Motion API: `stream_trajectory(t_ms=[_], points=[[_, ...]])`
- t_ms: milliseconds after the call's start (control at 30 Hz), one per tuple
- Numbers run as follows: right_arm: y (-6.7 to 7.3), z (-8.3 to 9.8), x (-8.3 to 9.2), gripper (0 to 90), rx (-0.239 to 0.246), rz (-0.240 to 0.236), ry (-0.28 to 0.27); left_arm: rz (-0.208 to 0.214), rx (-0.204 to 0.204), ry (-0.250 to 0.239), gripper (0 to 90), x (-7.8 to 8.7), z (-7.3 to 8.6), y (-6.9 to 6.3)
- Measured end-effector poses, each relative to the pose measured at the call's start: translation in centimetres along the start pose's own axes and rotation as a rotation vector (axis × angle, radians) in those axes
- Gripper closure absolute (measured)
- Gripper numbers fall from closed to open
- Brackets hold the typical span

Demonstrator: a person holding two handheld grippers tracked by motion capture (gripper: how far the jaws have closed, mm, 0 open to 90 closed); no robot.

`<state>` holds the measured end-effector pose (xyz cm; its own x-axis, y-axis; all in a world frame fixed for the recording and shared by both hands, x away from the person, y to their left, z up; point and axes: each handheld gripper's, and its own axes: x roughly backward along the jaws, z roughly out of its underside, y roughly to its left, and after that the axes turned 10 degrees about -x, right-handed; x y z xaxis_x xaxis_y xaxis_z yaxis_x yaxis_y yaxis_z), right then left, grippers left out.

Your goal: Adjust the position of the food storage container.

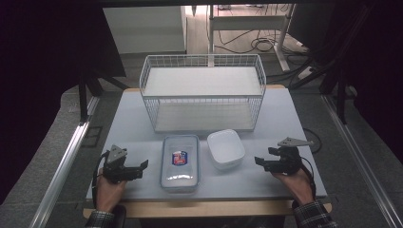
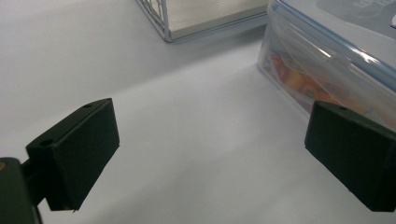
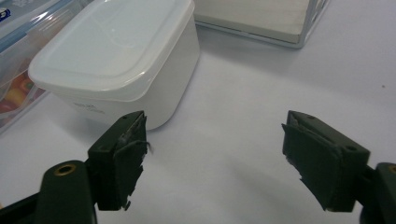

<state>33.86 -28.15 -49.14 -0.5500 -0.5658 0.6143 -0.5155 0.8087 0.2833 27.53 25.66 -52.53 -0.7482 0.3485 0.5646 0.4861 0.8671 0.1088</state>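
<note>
Clear lidded box [image 1: 179, 163] sits between both grippers' [image 1: 139, 167] wide-open, empty fingers [image 2: 77, 154].

Plaid sleeves [image 1: 311, 212]; black grippers, black jaws.

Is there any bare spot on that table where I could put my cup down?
Yes: the table lies bare left of the wire basket, and right of it too. The middle front is crowded, where the clear container and white tub sit side by side.
</note>
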Motion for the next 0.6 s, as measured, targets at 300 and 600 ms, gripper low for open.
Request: stream_trajectory(t_ms=[300, 600], points=[[-0.1, -0.1, -0.4, 31.5, -0.001, -0.014, 0.017, 0.004, 0.004, 0.004, 3.3, -0.4, 0.0, 0.0], [1.3, -1.1, -0.2, 61.2, 0.064, -0.05, 0.051, -0.01, -0.009, -0.005, 3.4, 0.0, 0.1, -0.1]])
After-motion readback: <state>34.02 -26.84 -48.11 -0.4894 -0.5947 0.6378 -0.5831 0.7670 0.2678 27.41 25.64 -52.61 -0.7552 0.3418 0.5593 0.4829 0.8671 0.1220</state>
